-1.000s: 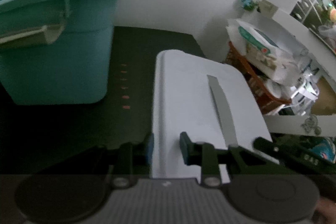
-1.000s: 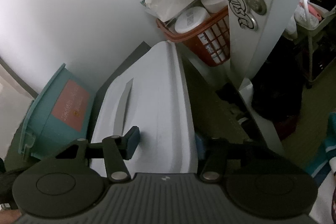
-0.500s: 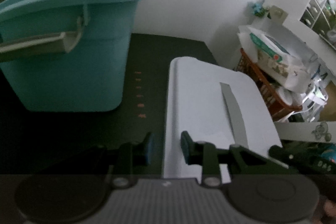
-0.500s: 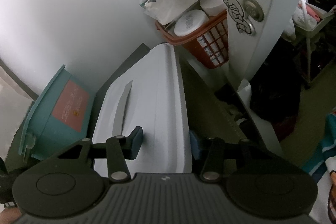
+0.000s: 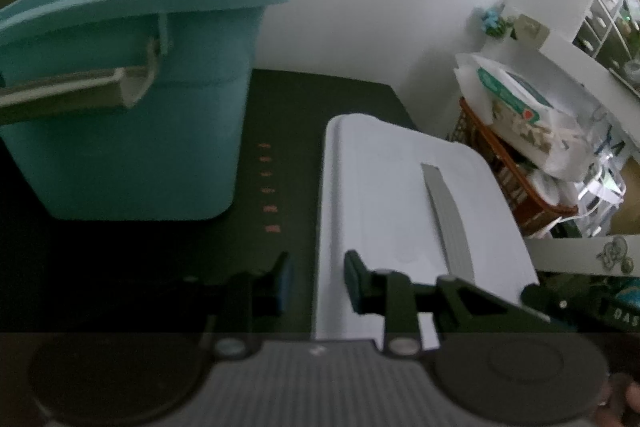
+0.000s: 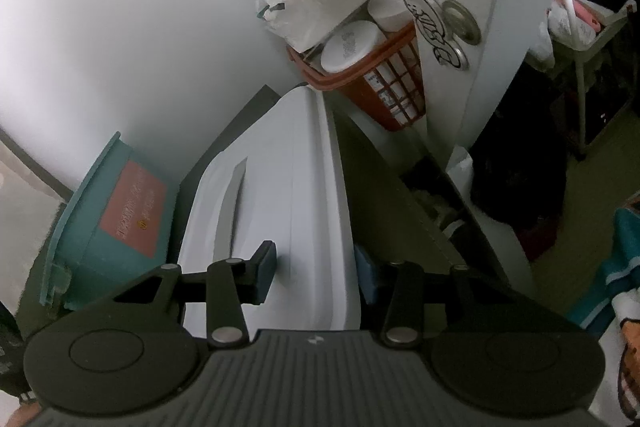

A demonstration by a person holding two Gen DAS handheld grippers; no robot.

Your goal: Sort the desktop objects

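There was one white lid (image 5: 392, 195) between the jaws, one teal bin (image 5: 128, 131) left of them, and one orange basket (image 6: 384, 83) beyond them.

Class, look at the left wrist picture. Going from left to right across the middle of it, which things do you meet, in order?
Teal bin → dark desk → white lid with its grey strip → red basket stuffed with packets.

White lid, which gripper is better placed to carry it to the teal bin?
Probably left: left gripper straddles the white lid's edge nearest the teal bin; right gripper straddles the far edge.
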